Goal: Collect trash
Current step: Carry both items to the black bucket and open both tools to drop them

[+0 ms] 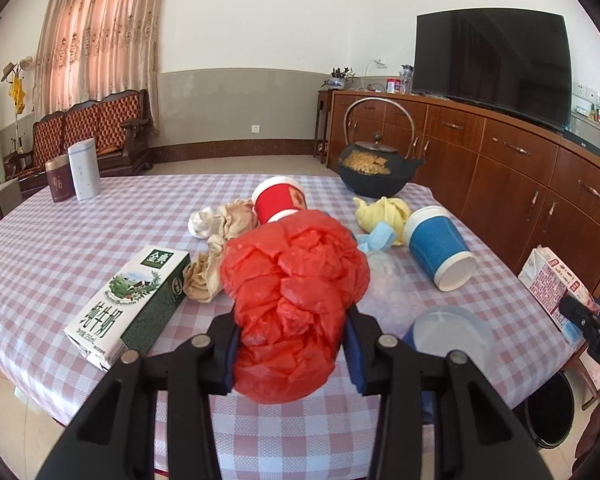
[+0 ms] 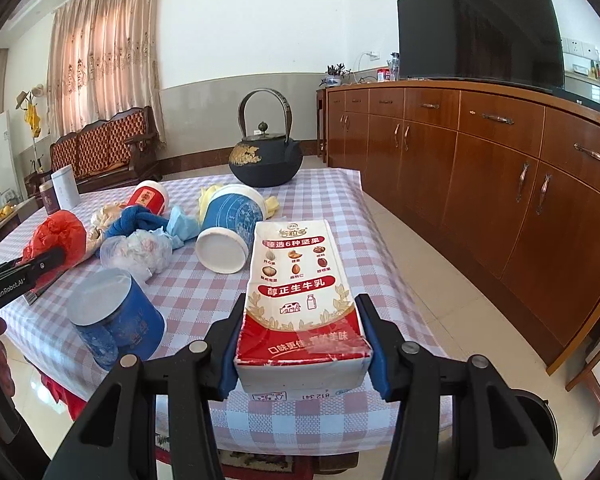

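here, my left tongs [image 1: 290,344] are clamped on a crumpled red plastic bag [image 1: 292,296], both blue pads pressed into its sides, held just above the checked tablecloth [image 1: 40,240]. my right tongs [image 2: 300,344] are clamped on a red-and-white milk carton [image 2: 300,292], gripped across its lower end, its far end pointing toward the middle of the table.

around the left tongs lie a green milk carton [image 1: 132,300] on its side, beige crumpled paper [image 1: 204,272], a red paper cup [image 1: 280,198] tipped over, a yellow wad [image 1: 384,210] and a blue paper cup [image 1: 440,248] on its side. in the right view a second blue cup [image 2: 116,320] stands near the table edge beside a clear plastic bag [image 2: 140,254], with a black iron kettle [image 2: 266,156] at the far end.

a dark round bin [image 1: 548,412] shows below the table's near corner on the floor; its inside is hidden from me.

as i judge it, the step is carrying both loads to that bin. done well, it means keeping both grips firm, lifting clear of the cloth so nothing drags, and swinging the carton out past the table edge before letting go. the bag is soft and may slip or snag the pads, so i would release it directly over the opening. the two tongs sit near each other, so i would move one at a time.
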Tool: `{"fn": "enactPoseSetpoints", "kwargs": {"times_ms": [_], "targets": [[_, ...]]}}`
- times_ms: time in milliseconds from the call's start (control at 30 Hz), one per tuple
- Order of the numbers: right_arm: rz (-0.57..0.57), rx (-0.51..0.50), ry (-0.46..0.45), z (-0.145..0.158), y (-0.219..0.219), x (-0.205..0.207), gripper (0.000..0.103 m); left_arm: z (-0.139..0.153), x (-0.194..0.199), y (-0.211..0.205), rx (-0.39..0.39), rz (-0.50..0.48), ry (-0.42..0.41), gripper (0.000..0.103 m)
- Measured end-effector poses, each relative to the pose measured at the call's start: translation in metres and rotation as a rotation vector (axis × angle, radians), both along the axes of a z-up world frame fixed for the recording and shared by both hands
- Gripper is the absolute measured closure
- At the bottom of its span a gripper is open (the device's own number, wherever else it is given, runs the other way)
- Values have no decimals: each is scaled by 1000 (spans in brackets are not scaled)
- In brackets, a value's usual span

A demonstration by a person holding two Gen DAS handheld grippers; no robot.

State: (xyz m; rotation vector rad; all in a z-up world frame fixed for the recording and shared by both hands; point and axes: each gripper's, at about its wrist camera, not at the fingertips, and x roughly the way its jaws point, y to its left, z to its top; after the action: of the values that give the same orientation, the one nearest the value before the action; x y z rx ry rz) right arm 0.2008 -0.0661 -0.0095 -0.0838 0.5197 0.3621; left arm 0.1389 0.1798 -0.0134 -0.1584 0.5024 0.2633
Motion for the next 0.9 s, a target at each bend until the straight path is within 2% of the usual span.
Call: {"fn": "enactPoseSetpoints", "kwargs": {"times_ms": [167,367,567,900], "targets": [[-44,12,-45,16,-20,-18,50,19,-12,-26,4,-61,-43,60],[-117,11,-90,28,-55,-38,50,31,-12,-74,-10,-181,-71,60],[-210,5,-100,34,-102,-52,50,28,-3,-130,-8,-323,-57,60],[-377,-8,-69,20,-190,-80,50,17,9,-225,3,-553,-14,60]]}}
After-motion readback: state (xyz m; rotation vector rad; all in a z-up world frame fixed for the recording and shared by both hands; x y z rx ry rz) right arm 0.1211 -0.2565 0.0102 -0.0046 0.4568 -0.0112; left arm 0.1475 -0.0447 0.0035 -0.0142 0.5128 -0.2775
